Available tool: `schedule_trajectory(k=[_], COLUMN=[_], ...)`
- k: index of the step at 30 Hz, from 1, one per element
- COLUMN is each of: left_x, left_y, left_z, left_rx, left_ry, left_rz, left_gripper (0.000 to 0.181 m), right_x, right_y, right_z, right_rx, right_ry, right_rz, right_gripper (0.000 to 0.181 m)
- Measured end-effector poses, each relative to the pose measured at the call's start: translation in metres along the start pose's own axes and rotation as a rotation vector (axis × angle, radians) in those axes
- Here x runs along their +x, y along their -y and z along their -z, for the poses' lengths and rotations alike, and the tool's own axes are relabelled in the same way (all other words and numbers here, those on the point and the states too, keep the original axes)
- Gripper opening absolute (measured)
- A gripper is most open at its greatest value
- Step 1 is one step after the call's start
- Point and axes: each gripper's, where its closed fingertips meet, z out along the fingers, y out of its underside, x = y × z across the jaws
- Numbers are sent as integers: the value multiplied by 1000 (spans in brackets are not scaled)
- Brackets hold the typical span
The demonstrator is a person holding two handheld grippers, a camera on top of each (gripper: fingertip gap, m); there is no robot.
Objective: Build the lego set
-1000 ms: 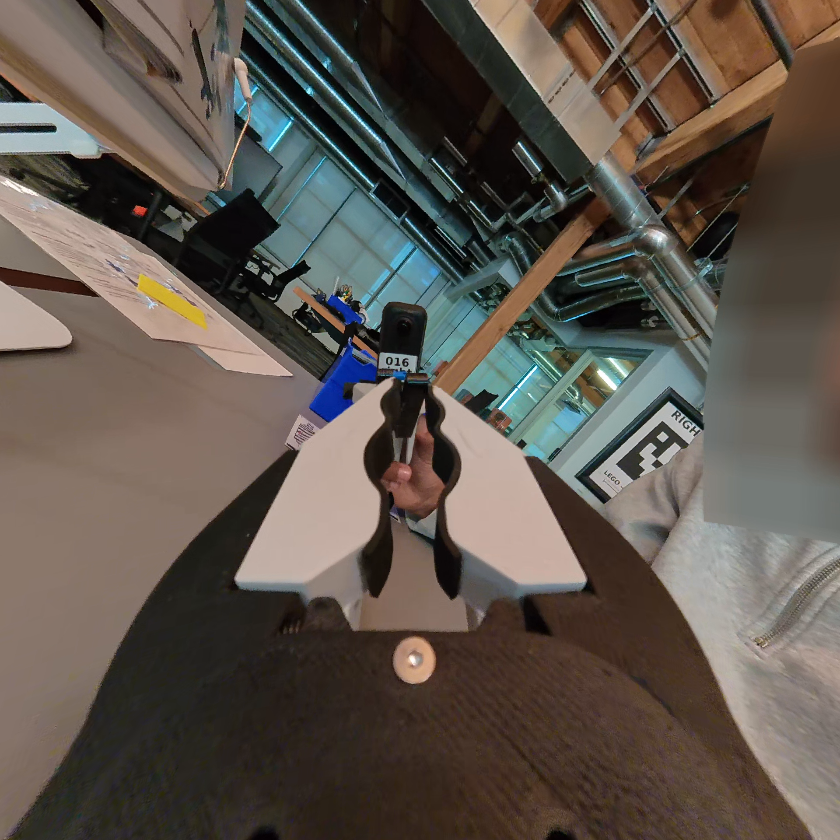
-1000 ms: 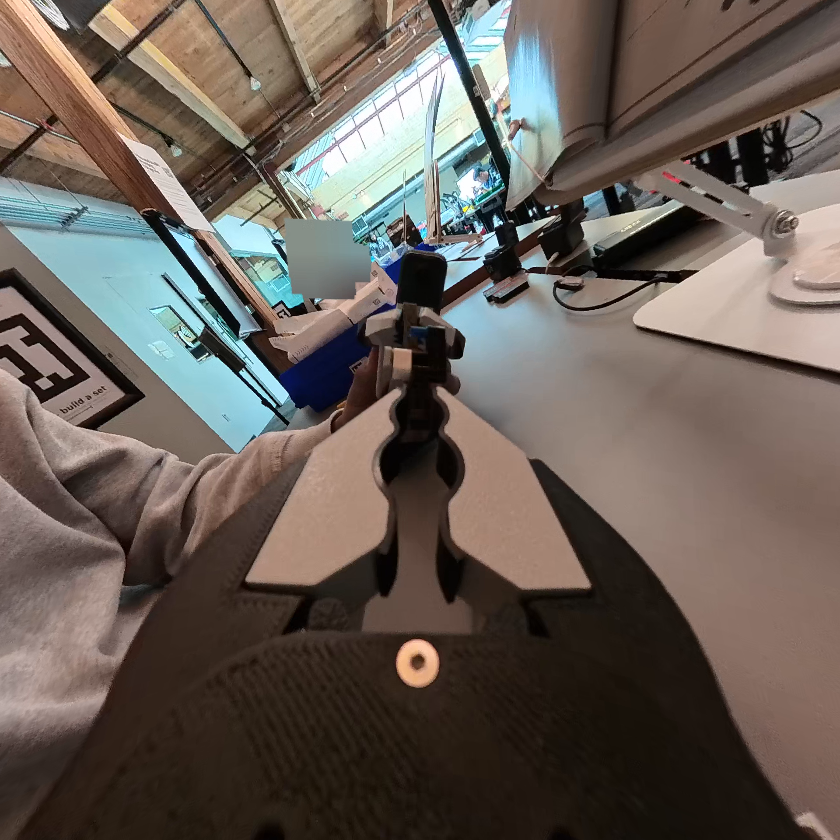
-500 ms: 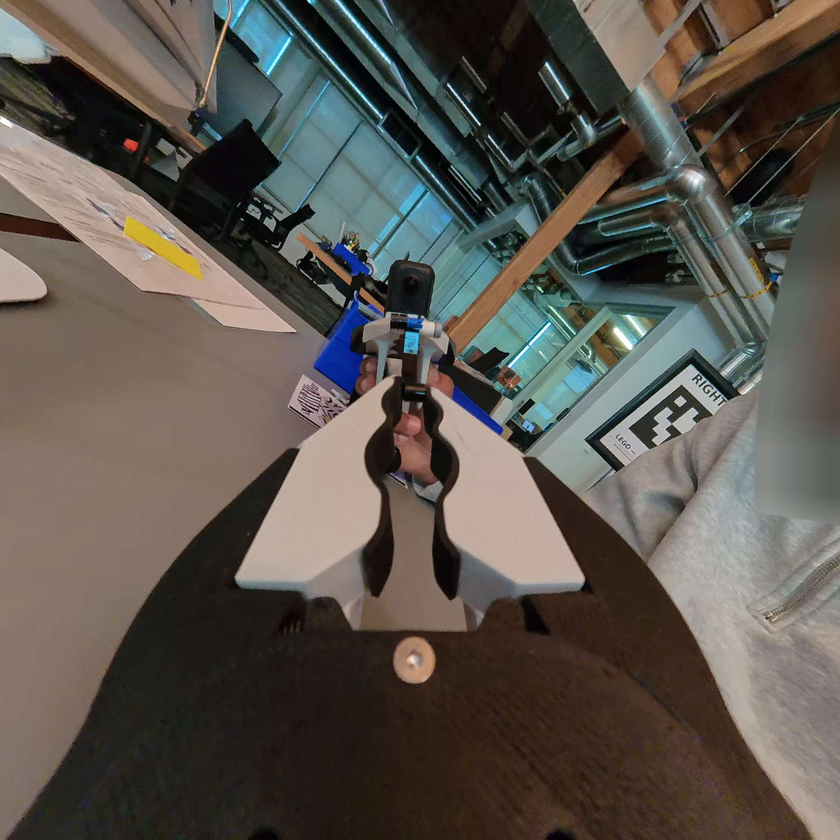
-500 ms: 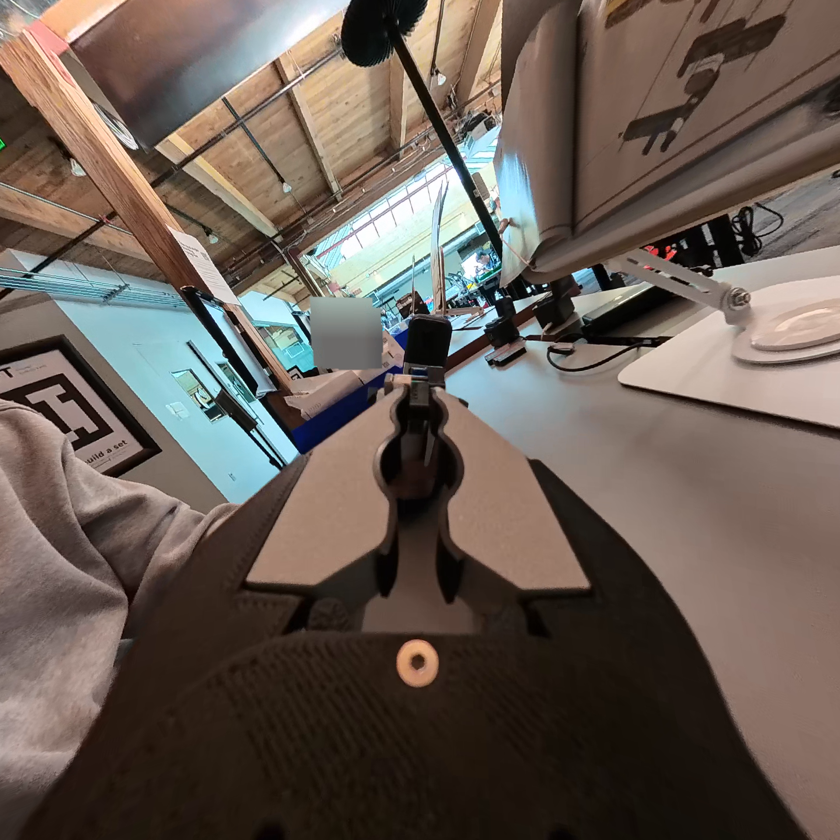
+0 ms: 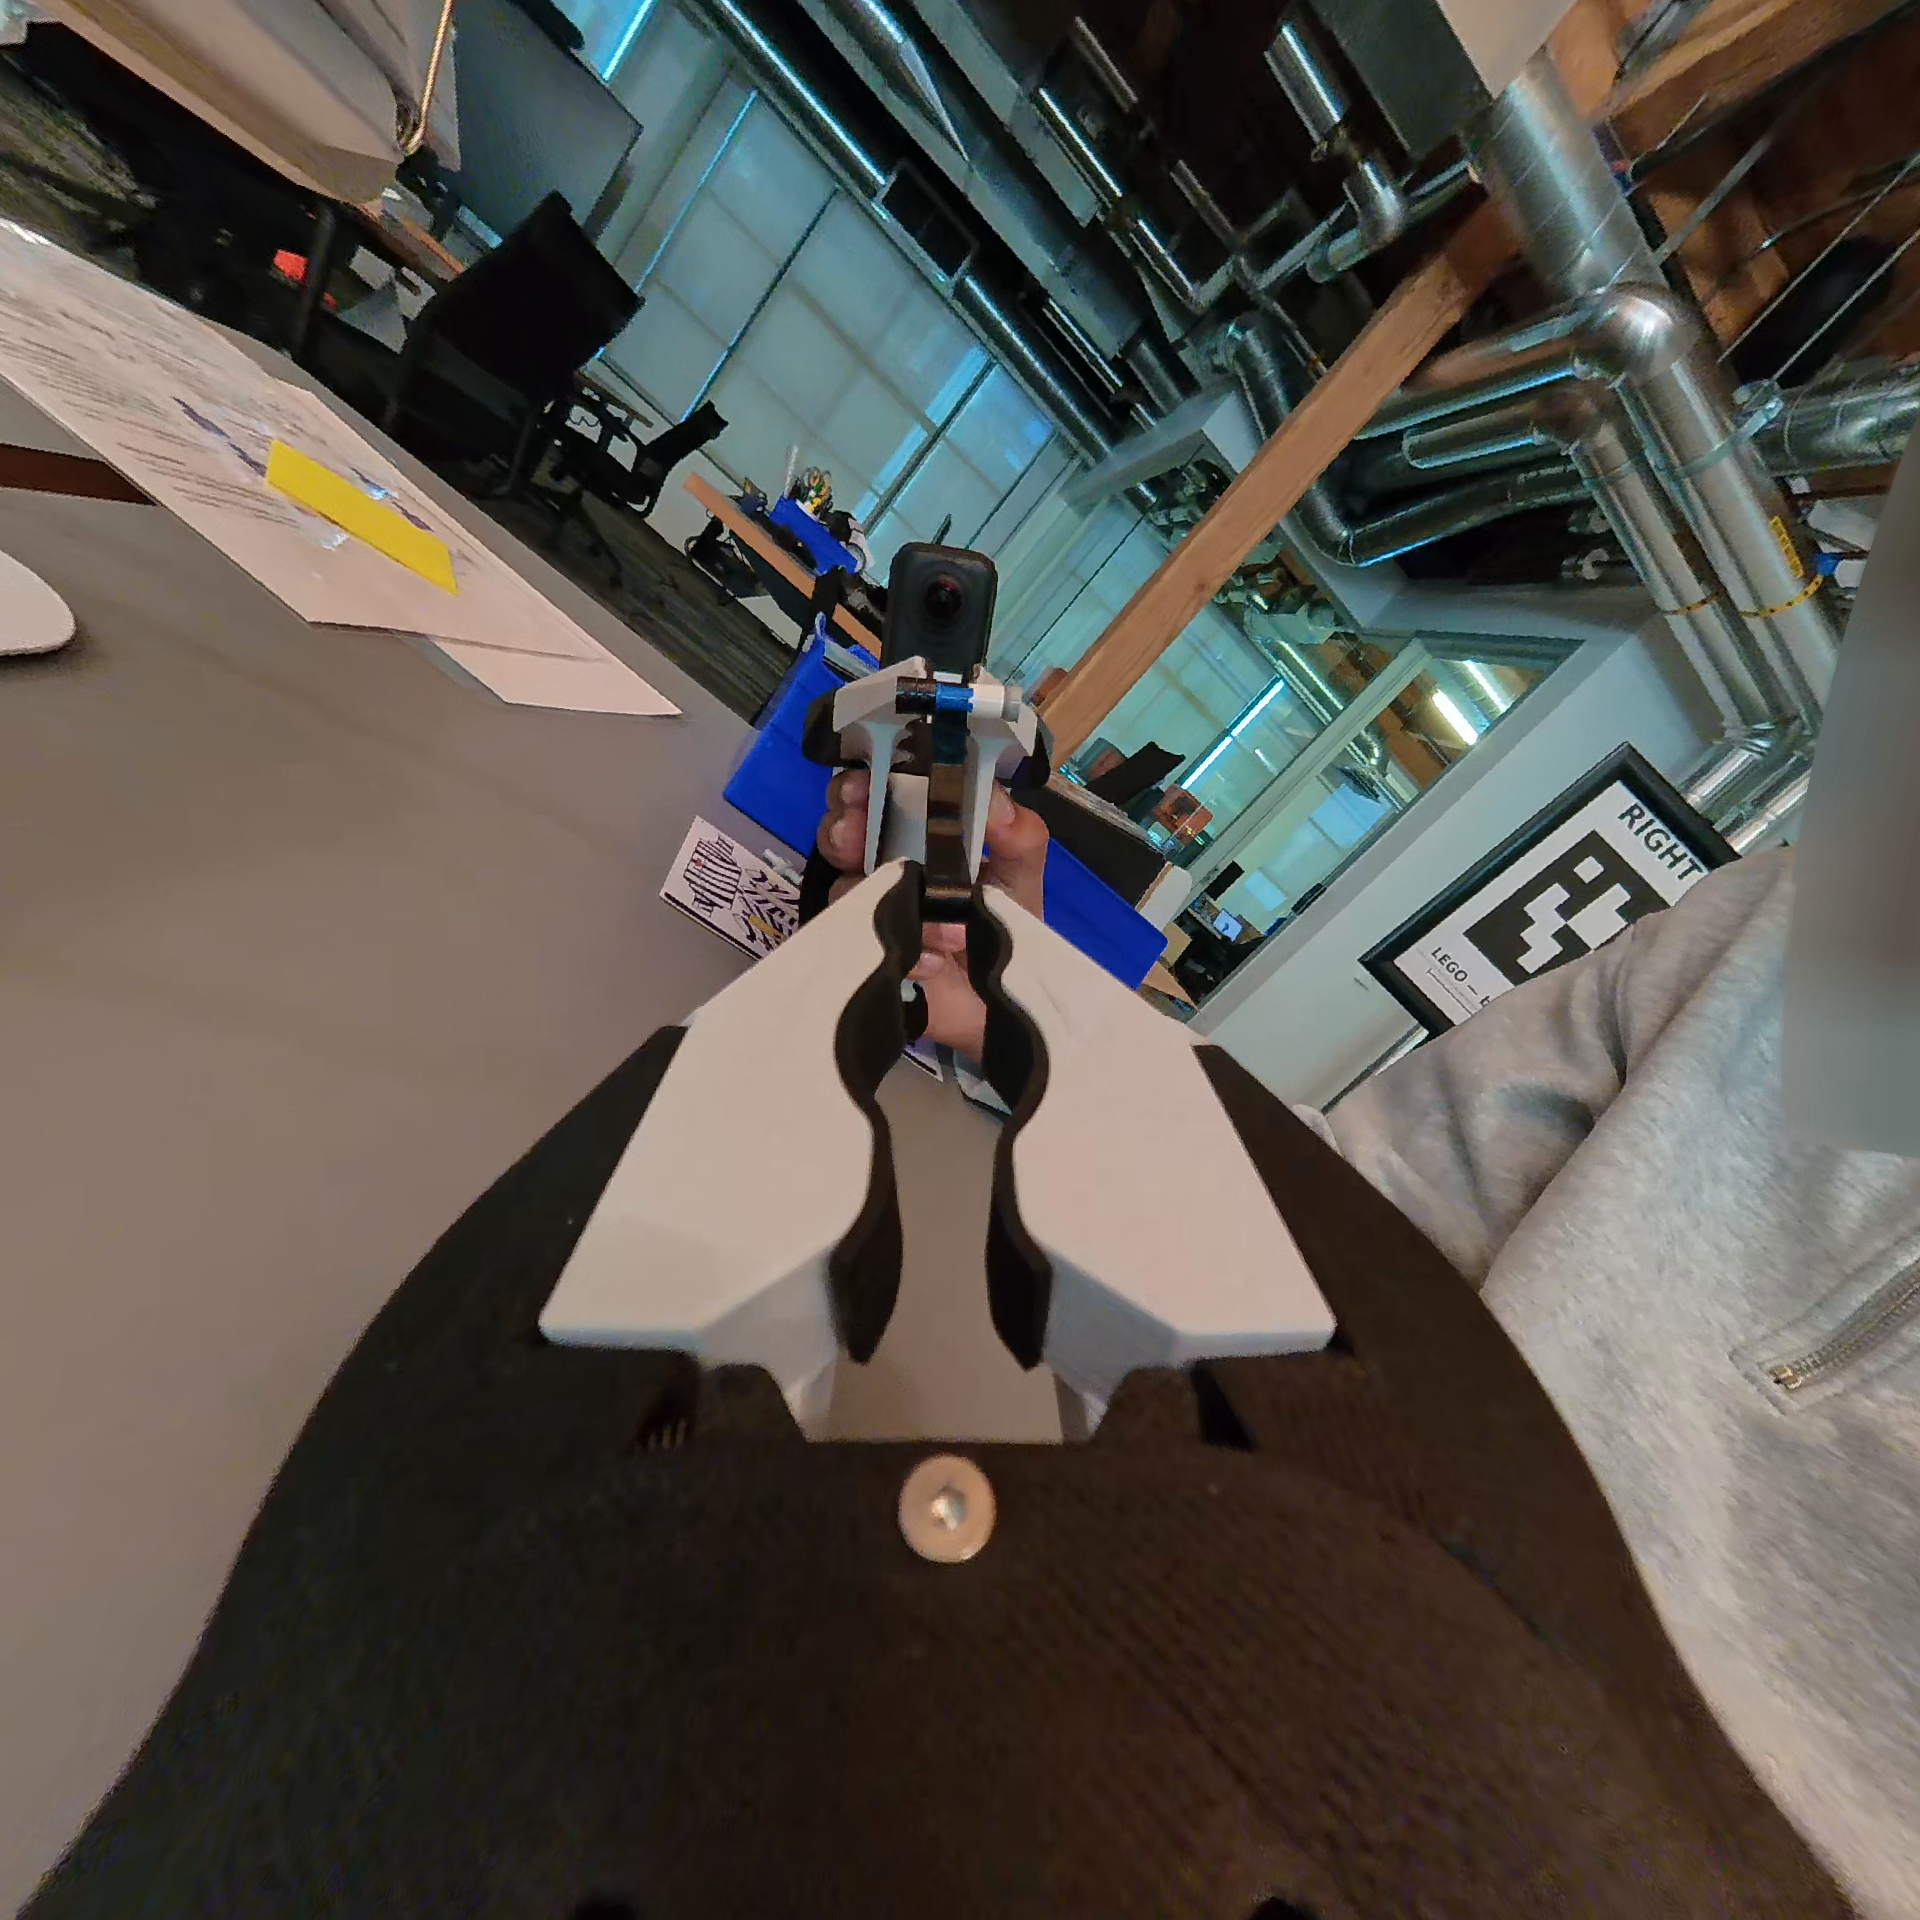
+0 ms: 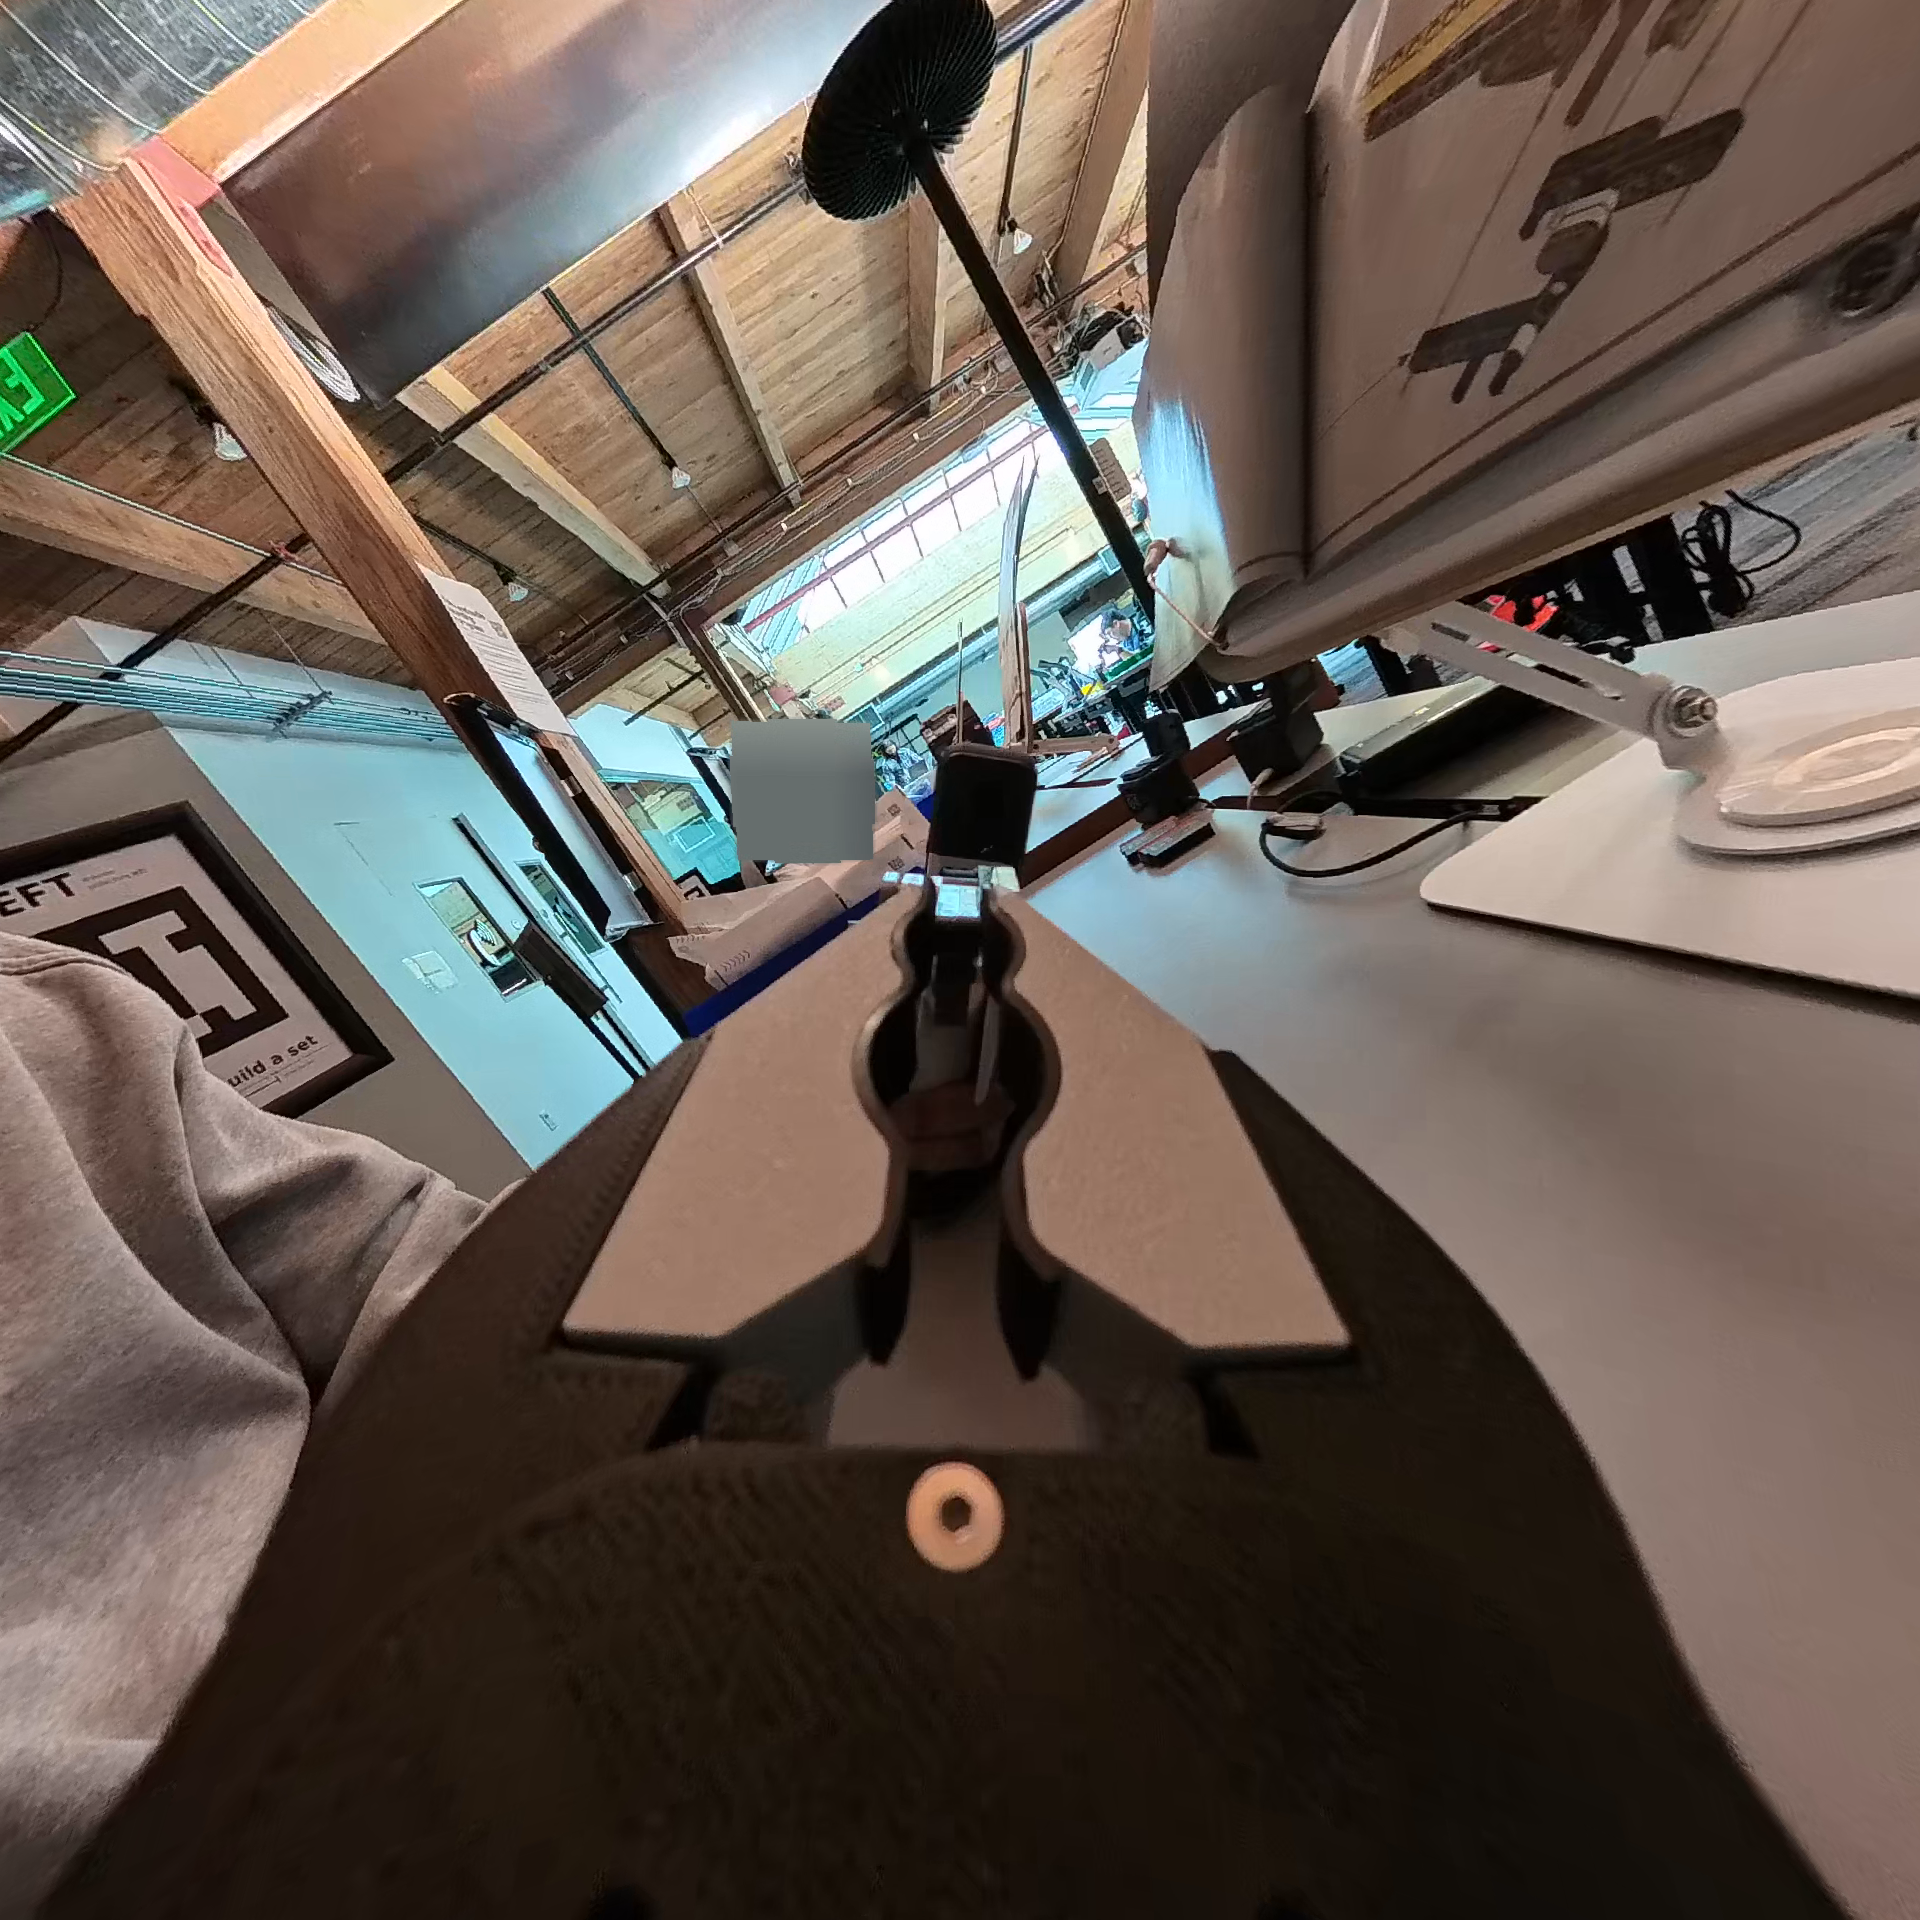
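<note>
My left gripper (image 5: 943, 883) is shut on the lower end of a thin black lego beam (image 5: 945, 821). The beam rises to a short cross pin in black, blue and white (image 5: 951, 696). My right gripper (image 5: 940, 717) faces me there, with its tips at that pin and a hand behind it. In the right wrist view my right gripper (image 6: 961, 904) is shut on a small grey-white part of the lego piece (image 6: 958, 902). The left gripper's black camera (image 6: 982, 805) shows just beyond. Both grippers hold the piece above the grey table (image 5: 312, 935).
Papers with a yellow patch (image 5: 353, 520) lie at the far left. A blue bin (image 5: 790, 769) and a patterned sheet (image 5: 727, 883) sit behind the grippers. A white stand base (image 6: 1714, 862) carries an open booklet (image 6: 1558, 260). Cables (image 6: 1351, 842) lie nearby, and a grey sleeve (image 6: 156, 1195) is at the left. Some 7 cm of space lies between my two pairs of fingers.
Both grippers have tilted. In the left view the black beam and cross pin now stand clear above my fingertips. In the right view the piece has drawn in between the fingertips.
</note>
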Motion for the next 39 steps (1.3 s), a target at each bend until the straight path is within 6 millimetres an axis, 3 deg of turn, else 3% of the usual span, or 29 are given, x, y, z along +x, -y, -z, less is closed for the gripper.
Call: schedule_trajectory(k=[39], left_x=[2], left_y=[35], left_z=[27], left_rx=[225], left_ry=[-28], left_rz=[14], left_gripper=[5], right_x=[0], right_y=[2], right_z=[-1], right_rx=[36], right_ry=[16], right_rz=[-3], right_gripper=[2])
